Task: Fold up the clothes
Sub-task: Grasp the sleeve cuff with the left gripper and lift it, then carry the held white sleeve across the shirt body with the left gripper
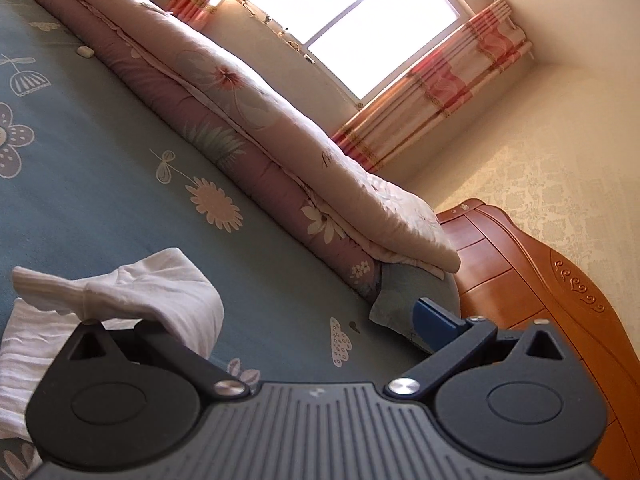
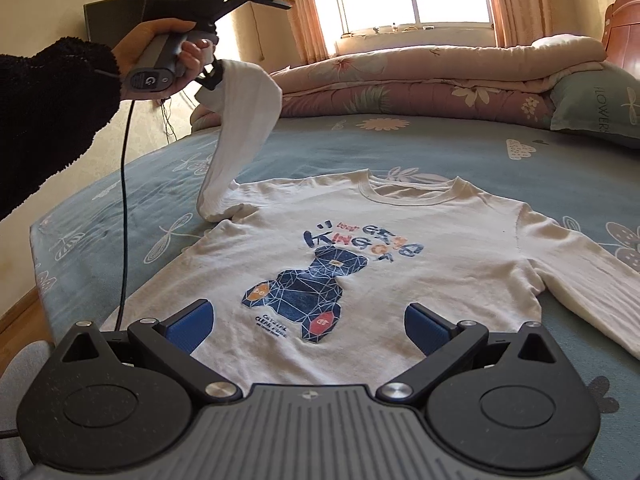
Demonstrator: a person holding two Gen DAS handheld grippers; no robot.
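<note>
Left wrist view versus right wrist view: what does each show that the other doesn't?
Only the left wrist view shows the small white oblong object on the blue floral bedsheet, and the left gripper from close behind, the white ribbed sleeve draped over one finger.

Only the right wrist view shows the whole white long-sleeved shirt with a blue bear print, the open, empty right gripper, and the person's hand.

Both show the folded pink quilt, window and curtains.

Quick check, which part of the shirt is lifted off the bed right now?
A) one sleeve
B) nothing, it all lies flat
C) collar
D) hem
A: the left claw holds one sleeve up in the air, while the rest of the shirt lies flat on the bed.
</note>
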